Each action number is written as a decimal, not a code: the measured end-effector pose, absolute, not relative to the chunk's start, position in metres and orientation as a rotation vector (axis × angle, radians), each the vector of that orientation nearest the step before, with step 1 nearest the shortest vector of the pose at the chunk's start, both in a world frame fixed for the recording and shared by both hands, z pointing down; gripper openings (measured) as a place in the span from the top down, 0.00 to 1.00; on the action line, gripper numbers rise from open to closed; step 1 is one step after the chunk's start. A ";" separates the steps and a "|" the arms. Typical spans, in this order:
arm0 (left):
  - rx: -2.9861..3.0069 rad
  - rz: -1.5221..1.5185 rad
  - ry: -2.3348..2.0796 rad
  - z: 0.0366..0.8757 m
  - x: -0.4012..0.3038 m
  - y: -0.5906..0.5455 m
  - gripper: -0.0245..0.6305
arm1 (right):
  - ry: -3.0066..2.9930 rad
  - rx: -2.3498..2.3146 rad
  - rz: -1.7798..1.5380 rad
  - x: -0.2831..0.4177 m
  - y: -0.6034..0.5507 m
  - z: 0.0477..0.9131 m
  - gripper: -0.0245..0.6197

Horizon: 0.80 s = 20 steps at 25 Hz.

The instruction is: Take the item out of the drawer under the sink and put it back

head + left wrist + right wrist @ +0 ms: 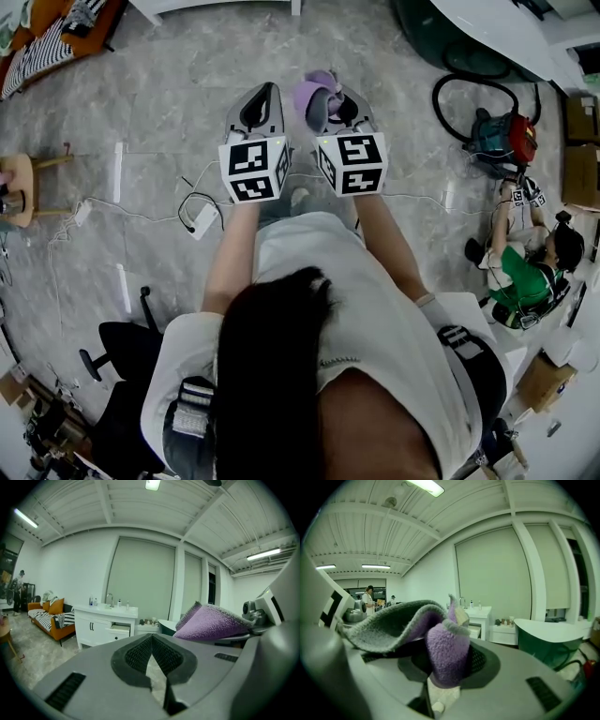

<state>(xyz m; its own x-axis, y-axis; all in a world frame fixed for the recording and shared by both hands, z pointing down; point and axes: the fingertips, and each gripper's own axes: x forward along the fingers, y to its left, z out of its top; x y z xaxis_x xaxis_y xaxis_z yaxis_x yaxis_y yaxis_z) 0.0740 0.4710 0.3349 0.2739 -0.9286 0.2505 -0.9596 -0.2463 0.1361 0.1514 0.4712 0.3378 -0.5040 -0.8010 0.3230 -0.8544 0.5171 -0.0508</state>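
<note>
Cloth (445,648) of purple fleece with a grey edge, pinched in a bunched fold between the jaws of the right gripper (450,660), at the centre of the right gripper view. Loose flap drooping left over the gripper body. Also visible upper centre in the head view, just above the marker cubes.

Soft, light and limp by the look. Nothing to break, but likely to sag and trail. Little chance of slipping from the ribbed pads. Best gripped at a gathered fold, not one thin edge.

Left gripper (152,641) clenched on nothing, pads meeting at the tips.

White sink cabinet (101,627) well apart, left of centre in the left gripper view, one drawer (119,630) seemingly ajar.
</note>
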 end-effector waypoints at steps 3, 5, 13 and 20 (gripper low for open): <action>2.301 0.171 -1.732 0.337 0.074 0.459 0.96 | -2.496 1.398 0.287 0.150 0.460 0.341 0.76; 2.300 0.168 -1.726 0.340 0.072 0.449 0.96 | -2.491 1.402 0.281 0.148 0.450 0.341 0.76; 2.340 0.176 -1.691 0.339 0.061 0.396 0.96 | -2.475 1.442 0.273 0.136 0.395 0.339 0.76; 2.319 0.168 -1.697 0.346 0.032 0.335 0.96 | -2.459 1.447 0.299 0.109 0.336 0.345 0.76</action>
<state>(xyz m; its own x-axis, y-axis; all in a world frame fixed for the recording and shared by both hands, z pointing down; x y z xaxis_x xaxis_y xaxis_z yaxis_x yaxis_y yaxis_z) 0.0318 0.3345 0.3457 0.3103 -0.9184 0.2456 -0.9487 -0.2825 0.1423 0.1091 0.3357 0.3451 -0.4633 -0.8207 0.3343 -0.8769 0.4791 -0.0392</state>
